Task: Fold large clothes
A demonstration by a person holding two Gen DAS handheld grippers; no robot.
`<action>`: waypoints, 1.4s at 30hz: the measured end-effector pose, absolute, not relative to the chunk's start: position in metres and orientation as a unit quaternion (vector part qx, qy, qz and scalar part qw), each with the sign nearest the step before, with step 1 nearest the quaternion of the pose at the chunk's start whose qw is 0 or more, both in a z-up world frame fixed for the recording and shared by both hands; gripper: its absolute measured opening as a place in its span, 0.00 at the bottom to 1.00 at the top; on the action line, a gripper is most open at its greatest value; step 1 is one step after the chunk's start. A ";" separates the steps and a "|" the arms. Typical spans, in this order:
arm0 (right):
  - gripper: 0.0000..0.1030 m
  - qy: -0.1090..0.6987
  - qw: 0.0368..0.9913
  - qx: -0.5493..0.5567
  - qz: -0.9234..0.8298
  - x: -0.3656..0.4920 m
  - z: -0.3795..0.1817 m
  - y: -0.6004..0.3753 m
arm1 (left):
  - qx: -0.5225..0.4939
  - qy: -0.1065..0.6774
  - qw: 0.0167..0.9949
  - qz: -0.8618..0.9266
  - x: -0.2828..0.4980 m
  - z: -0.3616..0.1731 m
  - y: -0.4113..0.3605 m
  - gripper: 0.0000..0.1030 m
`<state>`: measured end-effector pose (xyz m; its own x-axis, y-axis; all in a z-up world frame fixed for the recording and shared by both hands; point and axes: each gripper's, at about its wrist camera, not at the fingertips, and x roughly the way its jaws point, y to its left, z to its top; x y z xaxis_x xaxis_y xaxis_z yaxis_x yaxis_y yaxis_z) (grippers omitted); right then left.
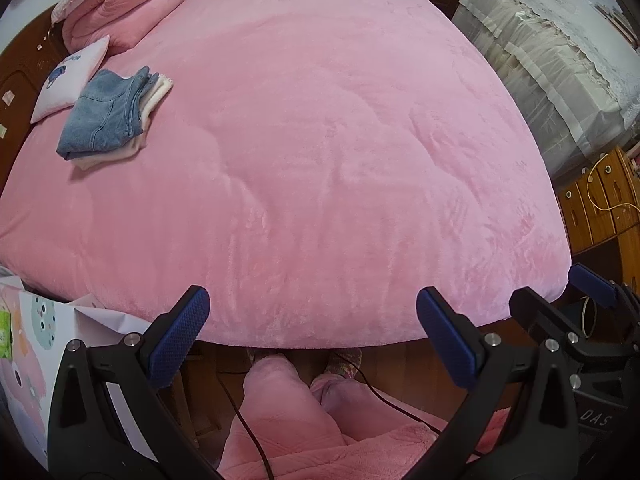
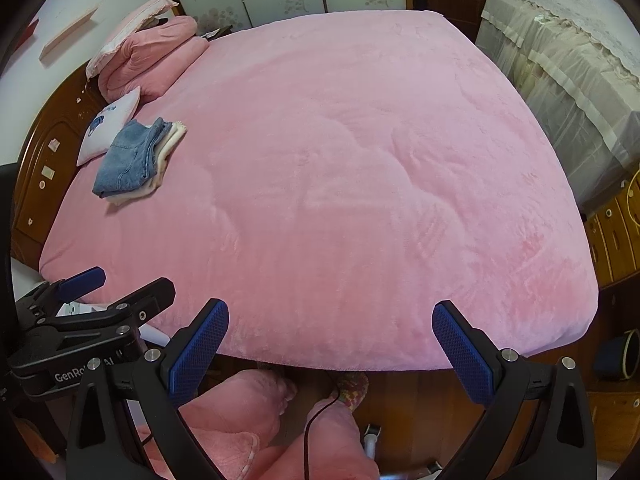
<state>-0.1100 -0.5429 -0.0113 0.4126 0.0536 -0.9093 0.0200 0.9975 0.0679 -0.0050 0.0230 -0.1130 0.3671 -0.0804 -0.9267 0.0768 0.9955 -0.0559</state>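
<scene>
A folded pair of blue jeans (image 1: 105,114) lies on a folded cream garment (image 1: 154,98) at the far left of the pink bed (image 1: 320,160); the stack also shows in the right wrist view (image 2: 128,158). My left gripper (image 1: 312,334) is open and empty, held at the bed's near edge. My right gripper (image 2: 330,346) is open and empty too, beside it at the same edge. The right gripper shows at the right of the left wrist view (image 1: 560,292), and the left gripper at the left of the right wrist view (image 2: 120,284).
A white printed cushion (image 1: 68,78) and a folded pink quilt (image 1: 128,12) sit at the headboard (image 2: 44,152). A lace-covered cabinet (image 1: 560,60) stands right of the bed. Wooden drawers (image 1: 604,200) are at right. My pink-clad legs (image 1: 288,412) and a black cable (image 1: 248,428) are below.
</scene>
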 end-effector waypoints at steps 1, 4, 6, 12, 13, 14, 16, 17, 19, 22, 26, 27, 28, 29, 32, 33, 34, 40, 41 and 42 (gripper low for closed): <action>1.00 0.542 0.840 0.036 0.008 -0.111 -0.012 -0.543 | -0.001 0.560 0.827 -0.048 -0.005 -0.113 0.023 0.99; 1.00 0.543 0.839 0.038 0.005 -0.111 -0.013 -0.544 | -0.002 0.560 0.827 -0.048 -0.005 -0.113 0.022 0.99; 1.00 0.543 0.839 0.039 0.004 -0.113 -0.014 -0.543 | -0.003 0.561 0.826 -0.049 -0.006 -0.113 0.023 0.99; 1.00 0.546 0.837 0.039 0.005 -0.112 -0.016 -0.544 | -0.006 0.561 0.827 -0.047 -0.008 -0.113 0.023 0.99; 1.00 0.547 0.836 0.038 0.005 -0.112 -0.016 -0.544 | -0.007 0.561 0.827 -0.046 -0.008 -0.113 0.024 0.99; 1.00 0.549 0.835 0.038 0.004 -0.112 -0.017 -0.545 | -0.008 0.561 0.827 -0.045 -0.009 -0.113 0.025 0.99; 1.00 0.550 0.834 0.037 0.006 -0.112 -0.018 -0.545 | -0.009 0.560 0.827 -0.044 -0.010 -0.113 0.025 0.99; 1.00 0.551 0.834 0.037 0.006 -0.111 -0.017 -0.546 | -0.010 0.560 0.827 -0.045 -0.010 -0.112 0.025 0.99; 1.00 0.549 0.835 0.037 0.006 -0.112 -0.017 -0.545 | -0.008 0.558 0.828 -0.045 -0.011 -0.112 0.026 0.99; 1.00 0.548 0.836 0.038 0.006 -0.112 -0.018 -0.547 | -0.007 0.554 0.832 -0.041 -0.014 -0.109 0.026 0.99; 1.00 0.548 0.835 0.039 0.007 -0.109 -0.019 -0.549 | -0.007 0.548 0.836 -0.037 -0.018 -0.106 0.024 0.99; 1.00 0.548 0.836 0.041 0.006 -0.109 -0.019 -0.548 | -0.006 0.547 0.836 -0.036 -0.018 -0.105 0.023 0.99; 1.00 0.548 0.836 0.042 0.005 -0.110 -0.019 -0.546 | -0.006 0.547 0.836 -0.035 -0.019 -0.105 0.022 0.99; 1.00 0.548 0.835 0.042 0.005 -0.109 -0.019 -0.546 | -0.006 0.546 0.837 -0.034 -0.019 -0.104 0.021 0.99; 1.00 0.549 0.834 0.043 0.005 -0.108 -0.021 -0.544 | -0.007 0.545 0.838 -0.033 -0.021 -0.103 0.021 0.99; 1.00 0.549 0.835 0.044 0.005 -0.109 -0.020 -0.543 | -0.007 0.544 0.839 -0.032 -0.021 -0.102 0.021 0.99; 1.00 0.548 0.835 0.044 0.004 -0.110 -0.020 -0.543 | -0.007 0.543 0.839 -0.031 -0.021 -0.102 0.020 0.99; 1.00 0.547 0.836 0.046 0.004 -0.111 -0.021 -0.541 | -0.005 0.537 0.843 -0.028 -0.024 -0.097 0.016 0.99; 1.00 0.547 0.836 0.047 0.004 -0.110 -0.022 -0.540 | -0.004 0.535 0.844 -0.028 -0.024 -0.096 0.016 0.99; 1.00 0.547 0.836 0.047 0.004 -0.110 -0.022 -0.541 | -0.006 0.533 0.846 -0.030 -0.025 -0.095 0.016 0.99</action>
